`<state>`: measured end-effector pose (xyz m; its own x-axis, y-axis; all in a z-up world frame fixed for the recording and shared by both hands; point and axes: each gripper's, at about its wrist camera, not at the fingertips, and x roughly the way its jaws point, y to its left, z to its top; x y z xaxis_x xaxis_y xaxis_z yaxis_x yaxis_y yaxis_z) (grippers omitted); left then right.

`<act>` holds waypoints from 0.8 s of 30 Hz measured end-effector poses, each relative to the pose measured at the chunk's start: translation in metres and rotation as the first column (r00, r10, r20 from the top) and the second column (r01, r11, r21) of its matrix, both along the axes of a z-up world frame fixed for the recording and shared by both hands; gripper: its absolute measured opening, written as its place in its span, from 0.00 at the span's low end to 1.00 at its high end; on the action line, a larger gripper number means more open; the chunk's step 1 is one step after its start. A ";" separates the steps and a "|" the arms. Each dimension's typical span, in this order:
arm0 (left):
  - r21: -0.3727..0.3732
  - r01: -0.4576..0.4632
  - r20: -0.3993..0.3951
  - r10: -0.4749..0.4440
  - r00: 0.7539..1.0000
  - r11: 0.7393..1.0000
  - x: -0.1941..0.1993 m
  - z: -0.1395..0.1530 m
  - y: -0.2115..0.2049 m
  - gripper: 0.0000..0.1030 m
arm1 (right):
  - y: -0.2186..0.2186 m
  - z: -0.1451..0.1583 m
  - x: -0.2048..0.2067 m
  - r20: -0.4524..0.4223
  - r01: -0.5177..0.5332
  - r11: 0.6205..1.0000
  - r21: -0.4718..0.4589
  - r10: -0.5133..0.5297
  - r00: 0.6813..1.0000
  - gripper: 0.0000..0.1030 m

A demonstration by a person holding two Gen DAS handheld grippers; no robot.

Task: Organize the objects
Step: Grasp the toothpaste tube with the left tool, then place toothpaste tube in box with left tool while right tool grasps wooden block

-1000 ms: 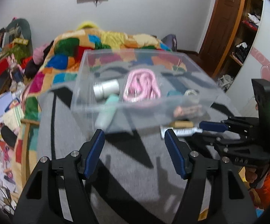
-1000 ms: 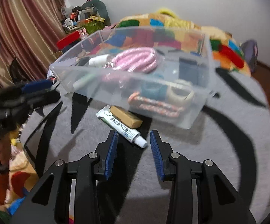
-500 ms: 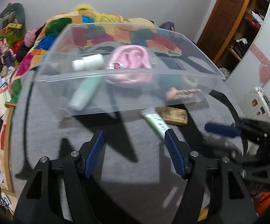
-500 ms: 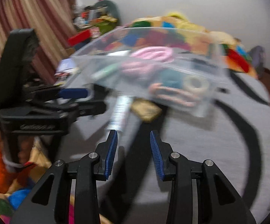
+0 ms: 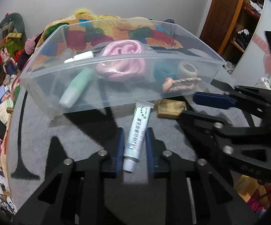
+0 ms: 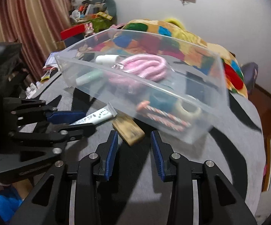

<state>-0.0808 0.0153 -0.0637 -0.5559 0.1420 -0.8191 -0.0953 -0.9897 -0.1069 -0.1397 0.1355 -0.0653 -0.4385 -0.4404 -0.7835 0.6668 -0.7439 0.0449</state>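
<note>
A white ointment tube (image 5: 137,133) lies on the grey cloth in front of a clear plastic bin (image 5: 116,86). My left gripper (image 5: 134,148) has its jaws narrowed around the tube, with slim gaps on both sides. A tan eraser-like block (image 5: 171,107) lies to the tube's right. In the right wrist view my right gripper (image 6: 134,148) is open just in front of the block (image 6: 129,129), with the tube (image 6: 96,117) and the bin (image 6: 154,93) behind. The bin holds a pink rope coil (image 5: 122,61), a green bottle (image 5: 75,88), tape rolls and a braided cord.
The grey cloth with black stripes (image 6: 201,165) covers the table. A colourful quilt (image 5: 116,30) lies on a bed behind the bin. Cluttered shelves and curtains (image 6: 23,18) are at the left, a wooden door (image 5: 223,13) at the right. The two grippers are close together.
My left gripper moved forward over the tube and narrowed its jaws around it. My right gripper swung over to the tan block and stayed open.
</note>
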 end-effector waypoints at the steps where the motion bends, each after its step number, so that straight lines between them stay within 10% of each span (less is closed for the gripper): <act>1: 0.010 0.000 0.002 0.000 1.000 1.000 0.001 0.000 -0.004 0.18 | -0.004 -0.002 -0.001 0.000 -0.010 1.000 0.013 0.010 1.000 0.32; 24: 0.055 -0.007 -0.074 0.011 0.997 0.998 0.030 0.024 -0.015 0.15 | 0.016 0.010 0.035 -0.018 0.014 0.998 -0.068 -0.015 1.000 0.23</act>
